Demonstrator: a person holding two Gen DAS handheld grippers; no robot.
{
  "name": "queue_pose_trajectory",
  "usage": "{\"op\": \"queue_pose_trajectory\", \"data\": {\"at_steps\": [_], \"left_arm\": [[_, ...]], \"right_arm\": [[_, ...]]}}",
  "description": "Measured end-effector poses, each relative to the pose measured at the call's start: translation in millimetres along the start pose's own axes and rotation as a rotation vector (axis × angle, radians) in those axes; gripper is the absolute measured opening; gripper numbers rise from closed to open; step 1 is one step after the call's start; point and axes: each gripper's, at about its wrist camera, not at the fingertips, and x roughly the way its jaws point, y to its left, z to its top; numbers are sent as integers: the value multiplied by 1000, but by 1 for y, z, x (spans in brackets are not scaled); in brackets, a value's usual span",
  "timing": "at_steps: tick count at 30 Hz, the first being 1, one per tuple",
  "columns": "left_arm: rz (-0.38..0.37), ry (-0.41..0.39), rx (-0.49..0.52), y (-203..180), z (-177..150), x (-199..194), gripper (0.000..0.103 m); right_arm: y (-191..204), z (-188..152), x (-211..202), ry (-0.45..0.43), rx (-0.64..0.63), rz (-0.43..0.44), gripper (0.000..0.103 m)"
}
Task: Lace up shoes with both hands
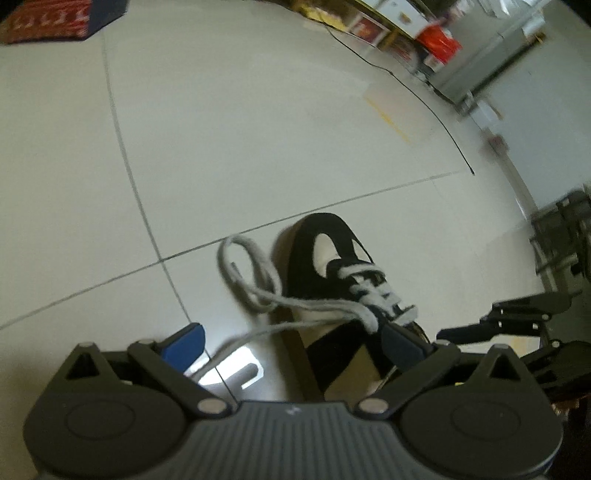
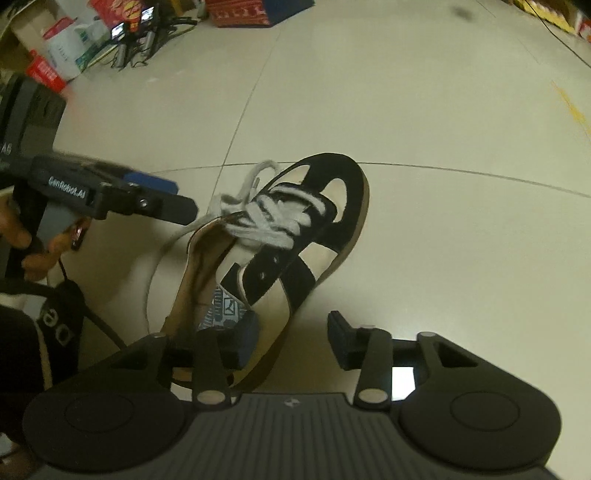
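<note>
A black and cream shoe [image 1: 325, 254] stands on the tiled floor, its toe pointing away. White laces [image 1: 369, 291] cross its front, and a loose lace loop [image 1: 243, 273] lies on the floor to its left. My left gripper [image 1: 293, 343] is wide open over the shoe's near left side; a lace strand runs between its fingers untouched. In the right wrist view the shoe [image 2: 332, 221] lies ahead, and my right gripper [image 2: 291, 339] is open over its heel side, one finger above the shoe's opening, the other over bare floor. The left gripper [image 2: 173, 197] hovers by the laces [image 2: 266, 218].
A black cable [image 1: 424, 99] trails across the floor towards boxes [image 1: 439, 40] by the far wall. A red patterned box [image 1: 44, 18] sits far left. Cartons and devices [image 2: 74, 48] clutter one corner. A person's hand [image 2: 22, 240] holds the left gripper.
</note>
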Motion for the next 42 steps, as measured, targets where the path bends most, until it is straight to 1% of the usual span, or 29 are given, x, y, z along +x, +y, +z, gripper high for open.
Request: {"op": "queue_pose_trajectory", "data": {"at_steps": [2, 4, 5, 6, 7, 8, 9, 12, 13, 14, 15, 16, 17, 18, 22, 23, 25, 26, 27, 28, 31, 34, 36, 39, 42], "left_arm": [[-9, 7, 36, -3, 1, 2, 101], [-27, 10, 72, -6, 2, 2, 96], [-36, 12, 90, -8, 2, 2, 92], [-49, 17, 84, -7, 3, 2, 89], [-61, 23, 77, -7, 4, 3, 87], [-74, 29, 70, -7, 4, 3, 83], [-98, 37, 29, -3, 5, 4, 80], [-220, 31, -230, 20, 7, 8, 76], [-255, 21, -324, 29, 5, 8, 76], [-290, 10, -417, 37, 4, 9, 73], [-313, 7, -481, 43, 3, 11, 66], [-321, 12, -519, 46, 1, 13, 61], [-327, 18, -556, 48, -1, 14, 54], [-329, 25, -573, 48, -2, 16, 51], [-345, 45, -596, 38, -3, 21, 47], [-349, 50, -599, 35, -3, 22, 43], [-327, 52, -597, 29, -4, 24, 36], [-308, 48, -599, 26, -5, 24, 24], [-290, 45, -600, 23, -6, 24, 7], [-270, 27, -603, 21, -8, 21, 3], [-218, -20, -587, 15, -11, 11, 1], [-169, -52, -581, 11, -13, 0, 1], [-137, -75, -586, 9, -14, -6, 1], [-89, -100, -591, 10, -17, -16, 1], [-60, -89, -626, 11, -21, -18, 1]], "right_arm": [[2, 0, 1, -9, -25, -12, 57], [7, 4, 5, 18, -94, -16, 57], [11, 5, 6, 9, -124, -26, 58], [14, 6, 7, -1, -155, -35, 59], [16, 6, 9, -14, -144, -57, 59], [19, 6, 11, -27, -134, -78, 59], [20, 5, 14, -22, -126, -62, 59], [24, 2, 19, 8, -107, -7, 59], [25, 2, 19, 11, -115, -7, 59], [26, 1, 19, 14, -122, -8, 59], [27, 0, 19, 17, -129, -8, 59], [27, 1, 18, 8, -132, -17, 59], [26, 2, 17, 0, -135, -27, 59], [25, 4, 15, -12, -127, -32, 59], [21, 11, 10, -47, -107, -36, 58], [20, 13, 9, -56, -102, -37, 58], [21, 15, 9, -69, -108, -46, 57], [21, 15, 9, -72, -106, -47, 56], [21, 16, 10, -75, -104, -49, 56], [21, 16, 10, -78, -101, -51, 56], [21, 13, 14, -80, -97, -98, 49], [16, 12, 17, -72, -55, -90, 49], [14, 12, 18, -72, -41, -99, 49], [13, 9, 16, -84, -45, -113, 49], [9, 9, 16, -83, -20, -106, 49]]}}
